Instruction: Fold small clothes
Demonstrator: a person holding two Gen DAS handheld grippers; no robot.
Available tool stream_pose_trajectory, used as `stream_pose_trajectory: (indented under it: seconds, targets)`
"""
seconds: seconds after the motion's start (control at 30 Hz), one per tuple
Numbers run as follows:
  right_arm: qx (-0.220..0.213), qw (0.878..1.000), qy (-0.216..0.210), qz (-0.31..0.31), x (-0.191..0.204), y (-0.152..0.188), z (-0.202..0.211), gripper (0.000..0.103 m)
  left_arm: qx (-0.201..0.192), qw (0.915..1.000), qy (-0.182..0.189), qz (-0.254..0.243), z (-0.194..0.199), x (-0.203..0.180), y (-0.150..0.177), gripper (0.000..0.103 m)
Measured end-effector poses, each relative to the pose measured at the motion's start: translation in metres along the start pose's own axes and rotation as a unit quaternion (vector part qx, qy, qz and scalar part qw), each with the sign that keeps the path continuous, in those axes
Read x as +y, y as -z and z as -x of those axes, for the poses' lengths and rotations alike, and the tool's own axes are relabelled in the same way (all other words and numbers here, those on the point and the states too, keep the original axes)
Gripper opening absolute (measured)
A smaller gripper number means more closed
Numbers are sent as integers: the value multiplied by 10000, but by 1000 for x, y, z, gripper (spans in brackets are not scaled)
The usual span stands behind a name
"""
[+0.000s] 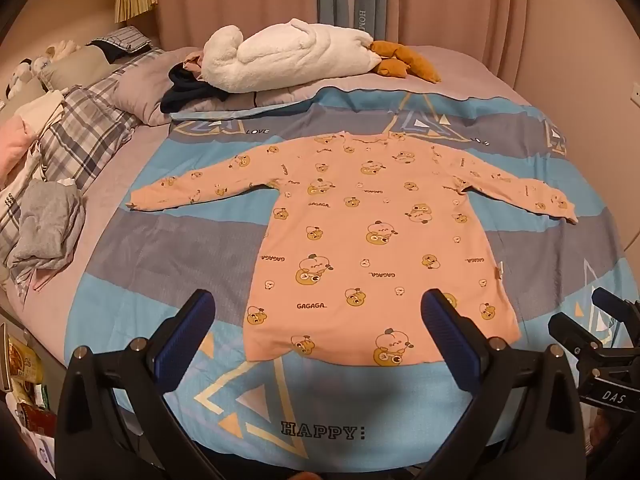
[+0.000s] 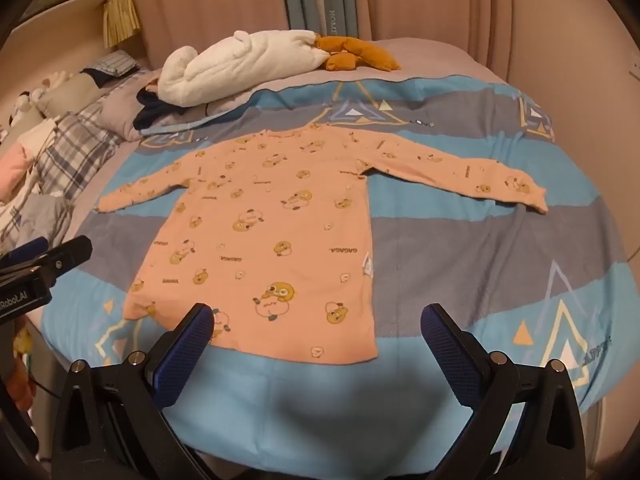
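A small pink long-sleeved top (image 1: 360, 232) printed with yellow cartoon figures lies flat on a blue and grey quilt (image 1: 160, 272), sleeves spread to both sides, neck at the far end. My left gripper (image 1: 318, 312) hovers open above the near hem, with nothing between its blue pads. The same top (image 2: 264, 232) shows in the right wrist view, left of centre. My right gripper (image 2: 318, 322) is open over the hem's right corner and holds nothing. The left gripper's tip (image 2: 60, 256) shows at the left edge of that view, the right gripper's tip (image 1: 600, 336) at the right edge of the other.
A white plush cushion (image 1: 288, 56) and a brown soft toy (image 1: 404, 62) lie at the far end of the bed. Dark clothing (image 1: 188, 92), plaid bedding (image 1: 88, 128) and a grey garment (image 1: 44, 224) are heaped on the left. Pink curtains (image 1: 460, 12) hang behind.
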State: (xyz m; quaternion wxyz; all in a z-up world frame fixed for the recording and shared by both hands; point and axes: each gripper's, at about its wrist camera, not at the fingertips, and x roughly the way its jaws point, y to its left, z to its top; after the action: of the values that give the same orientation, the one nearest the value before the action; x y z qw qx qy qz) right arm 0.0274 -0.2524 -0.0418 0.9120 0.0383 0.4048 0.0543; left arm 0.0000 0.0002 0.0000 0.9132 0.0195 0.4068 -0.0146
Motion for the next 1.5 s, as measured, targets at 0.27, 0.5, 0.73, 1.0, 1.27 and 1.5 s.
stream_pose_trajectory:
  seconds: [0.27,0.5,0.73,1.0,1.27,1.5]
  targets:
    - [-12,10000,41,8,2,-2,1,102,-39,10000,-22,-13,1,3,0,103]
    - [-101,9999,88,5,-9,-3,4,102,-35,10000,-50,-61,-2,4,1,103]
    - [-123,9998,163,46,2,-5,6,102,-6,9999,-46,-98,-4,2,3,103]
    - [-133,9998,165,39,3,-5,8,102,31,9999,-45,-95,-6,1,5,103]
    - [-136,9998,161,44,3,-5,8,102,32,9999,-36,-96,-6,2,5,103]
    - [-133,9998,172,41,3,-5,8,102,36,9999,-42,-86,-8,2,7,103]
